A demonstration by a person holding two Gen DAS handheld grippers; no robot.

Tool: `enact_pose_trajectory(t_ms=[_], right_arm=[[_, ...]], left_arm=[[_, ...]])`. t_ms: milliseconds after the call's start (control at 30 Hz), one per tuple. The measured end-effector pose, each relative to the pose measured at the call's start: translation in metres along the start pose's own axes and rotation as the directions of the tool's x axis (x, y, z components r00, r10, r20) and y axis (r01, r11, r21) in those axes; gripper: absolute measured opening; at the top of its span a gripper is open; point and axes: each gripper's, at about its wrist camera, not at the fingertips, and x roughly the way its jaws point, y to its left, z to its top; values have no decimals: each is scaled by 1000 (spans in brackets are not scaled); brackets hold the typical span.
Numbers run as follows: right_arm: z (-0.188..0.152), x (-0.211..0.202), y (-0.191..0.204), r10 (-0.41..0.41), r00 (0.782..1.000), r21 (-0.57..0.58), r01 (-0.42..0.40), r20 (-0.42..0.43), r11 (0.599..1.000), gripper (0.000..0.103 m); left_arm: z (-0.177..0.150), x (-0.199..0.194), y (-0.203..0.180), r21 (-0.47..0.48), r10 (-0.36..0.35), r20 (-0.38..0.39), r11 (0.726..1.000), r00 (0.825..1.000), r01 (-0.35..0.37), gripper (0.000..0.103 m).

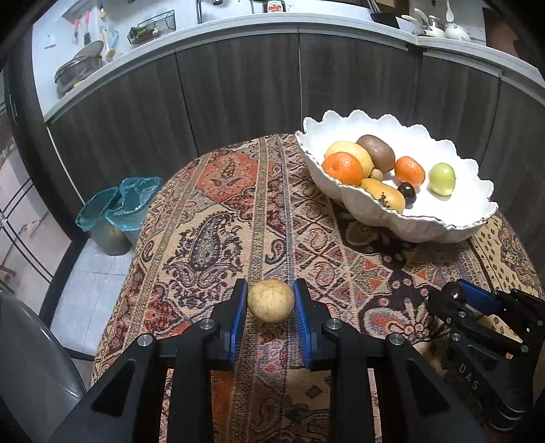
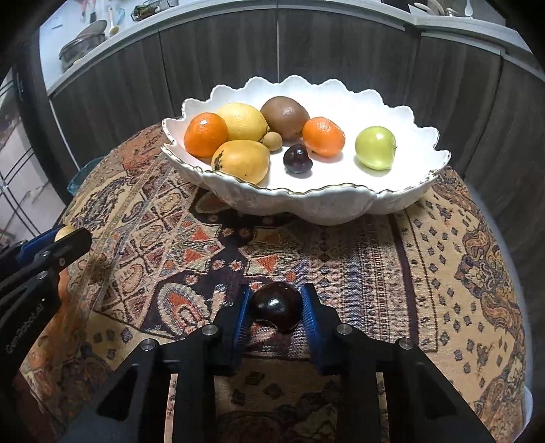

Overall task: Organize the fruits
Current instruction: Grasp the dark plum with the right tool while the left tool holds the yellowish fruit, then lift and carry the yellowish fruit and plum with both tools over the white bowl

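The left gripper [image 1: 270, 300] is clenched on a small tan fruit [image 1: 270, 300], its blue pads pressed to either side, down on the patterned cloth [image 1: 218, 221] of the table. The right gripper [image 2: 276, 306] grips a dark plum [image 2: 276, 306] in the same way, with the plum squeezed between its pads and resting on the cloth. Ahead of both pairs of jaws stands a white scalloped bowl [image 2: 340, 208] holding two oranges, a lemon, a kiwi, a green apple, a second dark plum, a yellow fruit with dark spots and a small tan one. Lettering on the right gripper's body reads "DAS" in the left view, and the left gripper's side reads "GenRobot.AI" in the right view (blurred, partly cut off). Far beyond the bowl, a bottle on the counter [image 1: 238, 25] bears a red label that seems to say "Dash", the bottle cropped by the frame. Left of the left jaws, below the table, stands a bin with a teal bag [image 1: 119, 208]. Dark cabinet doors [image 1: 238, 95] close the background.
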Motion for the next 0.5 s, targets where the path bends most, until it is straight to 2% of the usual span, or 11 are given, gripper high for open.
enact_pose_trajectory(t_ms=[500], right_arm=[[15,-43,-24,5,997,26,-7,81,1000,31]], left_arm=[[24,-22,-29,38,-49,58,998,997,47,27]])
